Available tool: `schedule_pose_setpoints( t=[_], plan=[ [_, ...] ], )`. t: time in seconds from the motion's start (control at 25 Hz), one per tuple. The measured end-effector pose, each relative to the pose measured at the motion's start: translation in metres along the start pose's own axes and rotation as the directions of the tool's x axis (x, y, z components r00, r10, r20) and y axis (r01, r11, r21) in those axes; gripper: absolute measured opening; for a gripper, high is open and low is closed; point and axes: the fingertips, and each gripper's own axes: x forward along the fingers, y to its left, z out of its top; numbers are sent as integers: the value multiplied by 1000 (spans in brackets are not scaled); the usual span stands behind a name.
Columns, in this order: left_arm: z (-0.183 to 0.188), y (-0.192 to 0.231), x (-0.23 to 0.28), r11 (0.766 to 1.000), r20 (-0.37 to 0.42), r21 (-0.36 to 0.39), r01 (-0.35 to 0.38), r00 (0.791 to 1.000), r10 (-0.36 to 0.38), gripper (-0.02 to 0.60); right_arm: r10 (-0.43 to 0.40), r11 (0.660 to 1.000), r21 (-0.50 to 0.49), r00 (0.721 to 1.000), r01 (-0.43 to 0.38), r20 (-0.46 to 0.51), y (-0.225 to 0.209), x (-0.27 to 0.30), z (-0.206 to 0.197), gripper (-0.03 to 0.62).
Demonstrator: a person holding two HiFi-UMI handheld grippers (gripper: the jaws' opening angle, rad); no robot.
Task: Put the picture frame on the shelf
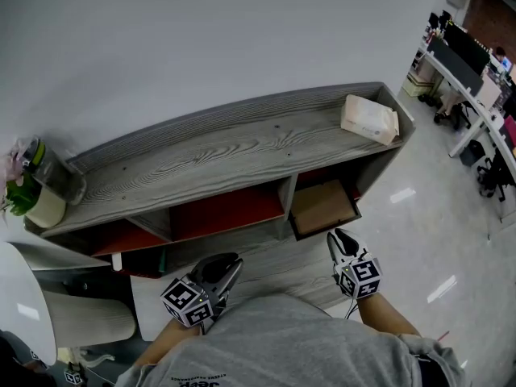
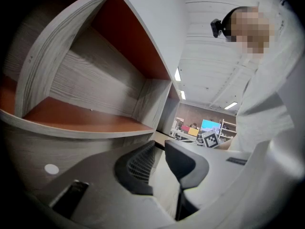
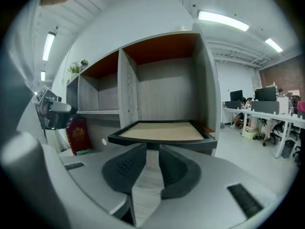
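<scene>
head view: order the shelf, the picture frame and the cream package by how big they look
1. shelf
2. picture frame, in the right compartment
3. cream package on top, nearly the frame's size, so that order is unsure

Inventory, non-task items:
- Beige paper packet (image 1: 370, 118), lying flat, upper right in the head view.
- Clear jar (image 1: 48, 172) just beside a cream pot (image 1: 46, 209) with green foliage, far left.
- Red book (image 3: 77, 135), upright, gold print on its cover.
- Office desks with monitors (image 1: 468, 63), far right, well apart.
- Glossy pale floor (image 1: 435, 216).
- Plain white wall (image 1: 201, 31).
- Ceiling strip lights (image 3: 223, 20), lit.
</scene>
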Motion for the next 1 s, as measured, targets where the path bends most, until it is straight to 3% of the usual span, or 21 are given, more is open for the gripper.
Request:
schedule_pose_setpoints(
  t=[1.0],
  plan=[
    [1, 5, -10, 1000, 18, 7, -23, 1000, 23, 69, -25, 1000, -2, 999, 25, 20, -10, 46, 23, 44]
  ],
)
